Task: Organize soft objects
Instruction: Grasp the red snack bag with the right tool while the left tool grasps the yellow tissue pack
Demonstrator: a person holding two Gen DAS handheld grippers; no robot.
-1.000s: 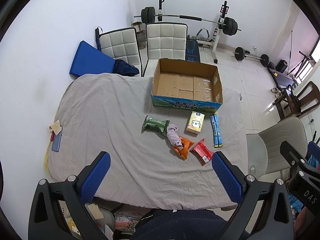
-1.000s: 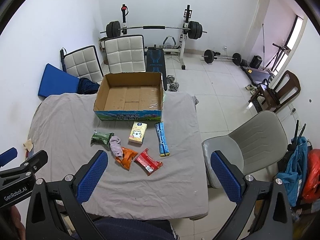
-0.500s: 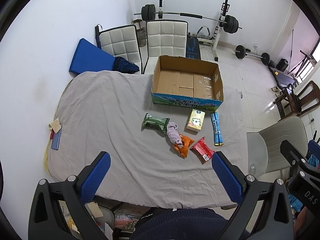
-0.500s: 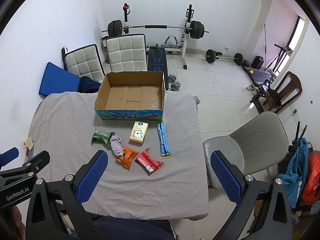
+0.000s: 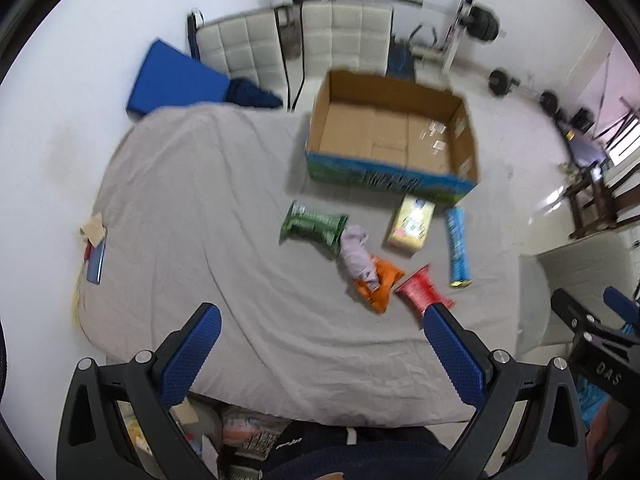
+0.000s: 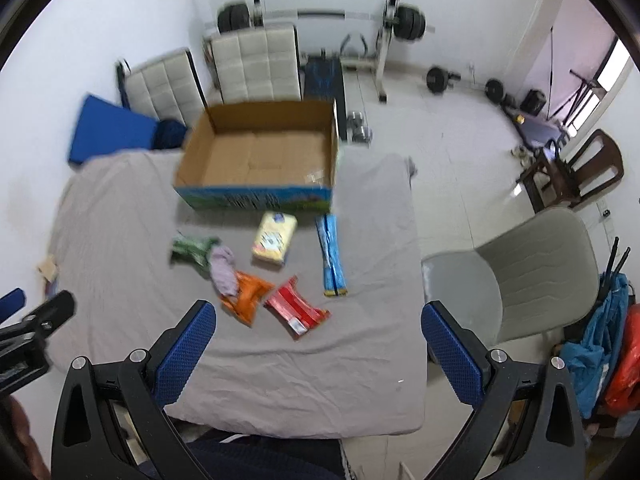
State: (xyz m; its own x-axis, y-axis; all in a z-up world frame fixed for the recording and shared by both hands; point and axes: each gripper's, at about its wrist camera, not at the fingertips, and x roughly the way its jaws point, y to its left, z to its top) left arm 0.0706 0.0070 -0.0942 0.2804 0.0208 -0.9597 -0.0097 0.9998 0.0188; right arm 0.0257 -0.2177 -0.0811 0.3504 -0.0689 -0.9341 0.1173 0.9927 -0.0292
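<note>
Several soft items lie on a grey-covered table [image 5: 192, 208]: a green packet [image 5: 314, 226], a lilac cloth roll [image 5: 358, 256], an orange packet [image 5: 380, 284], a red packet [image 5: 422, 292], a yellow pack [image 5: 412, 226] and a blue packet [image 5: 457, 244]. Behind them stands an open, empty cardboard box [image 5: 392, 140]. The same group shows in the right wrist view, with the box [image 6: 260, 156], orange packet [image 6: 248, 292] and red packet [image 6: 296, 310]. My left gripper [image 5: 320, 328] and right gripper [image 6: 318, 326] are both open and empty, high above the table's near side.
Two white padded chairs [image 6: 256, 64] and a blue mat [image 5: 172, 76] stand behind the table. A grey chair [image 6: 520, 272] stands to the right. A weight bench with barbell [image 6: 360, 20] is at the far wall. A phone and papers [image 5: 94, 248] lie at the table's left edge.
Both grippers have moved down and forward toward the table, so the items and box look larger. Nothing on the table has moved. Both stay open.
</note>
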